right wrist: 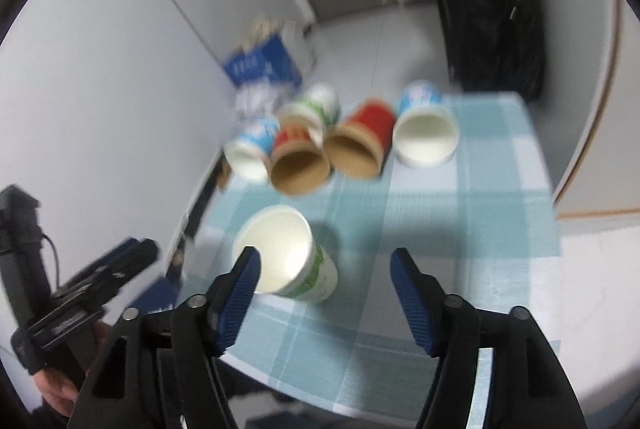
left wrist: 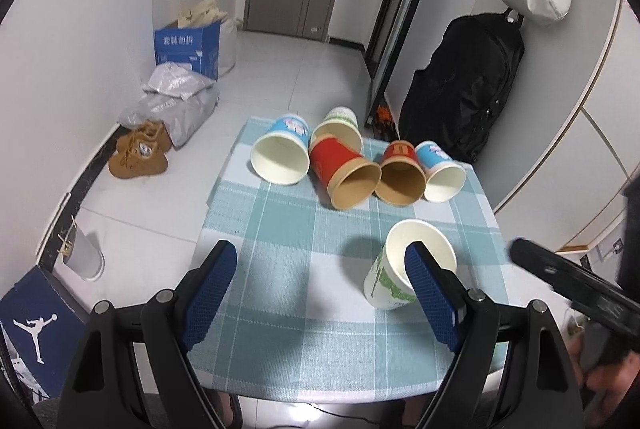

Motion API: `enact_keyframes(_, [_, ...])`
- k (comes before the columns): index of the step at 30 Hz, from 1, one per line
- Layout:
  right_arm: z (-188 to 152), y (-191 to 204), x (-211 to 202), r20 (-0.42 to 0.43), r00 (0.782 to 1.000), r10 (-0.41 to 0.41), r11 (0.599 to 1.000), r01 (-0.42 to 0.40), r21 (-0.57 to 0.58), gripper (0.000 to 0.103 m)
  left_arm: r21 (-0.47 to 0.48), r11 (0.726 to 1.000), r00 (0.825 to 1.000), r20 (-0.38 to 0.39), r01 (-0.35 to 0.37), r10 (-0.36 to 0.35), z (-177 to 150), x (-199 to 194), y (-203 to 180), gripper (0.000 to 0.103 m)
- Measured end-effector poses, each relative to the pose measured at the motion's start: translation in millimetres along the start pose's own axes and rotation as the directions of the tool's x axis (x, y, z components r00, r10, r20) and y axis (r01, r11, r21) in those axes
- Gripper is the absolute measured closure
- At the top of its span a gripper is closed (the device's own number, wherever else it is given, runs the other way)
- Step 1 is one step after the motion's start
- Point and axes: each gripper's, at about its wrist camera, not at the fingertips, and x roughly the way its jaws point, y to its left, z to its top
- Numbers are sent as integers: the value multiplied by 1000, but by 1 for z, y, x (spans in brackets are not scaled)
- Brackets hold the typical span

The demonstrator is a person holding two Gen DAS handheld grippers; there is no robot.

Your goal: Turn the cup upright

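Observation:
A white cup with green print (left wrist: 404, 269) stands upright and slightly tilted on the checked tablecloth (left wrist: 304, 293), near its front right. It also shows in the blurred right wrist view (right wrist: 288, 261). Several cups lie on their sides at the far end: a blue-white cup (left wrist: 282, 153), a green-white cup (left wrist: 340, 127), a red cup (left wrist: 344, 175), a brown-red cup (left wrist: 400, 173) and another blue-white cup (left wrist: 440, 171). My left gripper (left wrist: 320, 257) is open and empty, its right fingertip in front of the upright cup. My right gripper (right wrist: 326, 263) is open and empty above the table's front.
The small table stands by a white wall with a black backpack (left wrist: 464, 85) on its right. On the floor to the left lie brown shoes (left wrist: 140, 153), grey bags (left wrist: 176, 101), a blue box (left wrist: 188, 47) and a shoebox (left wrist: 32, 329). The right gripper's body (left wrist: 576, 293) enters at right.

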Motion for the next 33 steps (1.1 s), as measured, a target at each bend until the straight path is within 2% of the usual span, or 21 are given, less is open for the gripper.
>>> enact_keyframes(2, [-3, 3, -20, 97, 995, 2, 999, 2, -41, 30, 22, 1000, 1000, 22, -17, 17, 0, -2, -4, 20])
enact_keyframes(6, [-19, 15, -46, 254, 967, -19, 994, 45, -96, 25, 41, 999, 999, 44, -3, 1, -2, -7, -11, 20])
enact_keyframes(12, [-34, 31, -65, 372, 927, -45, 981, 111, -157, 18, 67, 998, 996, 91, 16, -22, -4, -16, -20, 20])
enact_keyframes(15, [-41, 29, -67, 398, 915, -61, 979, 132, -153, 16, 75, 997, 995, 91, 23, -29, -4, -18, -24, 20])
enact_keyframes(20, [-47, 25, -62, 383, 921, -71, 981, 134, -139, 13, 72, 997, 995, 98, 23, -30, -6, -20, -26, 20])
enact_keyframes(25, [-53, 27, -66, 402, 911, -88, 973, 165, -161, 12, 86, 996, 993, 116, 0, -10, -7, -22, -31, 20])
enact_keyframes(33, [-53, 19, -68, 397, 913, -96, 981, 154, -119, 11, 70, 998, 993, 114, 3, -11, -7, -22, -30, 20])
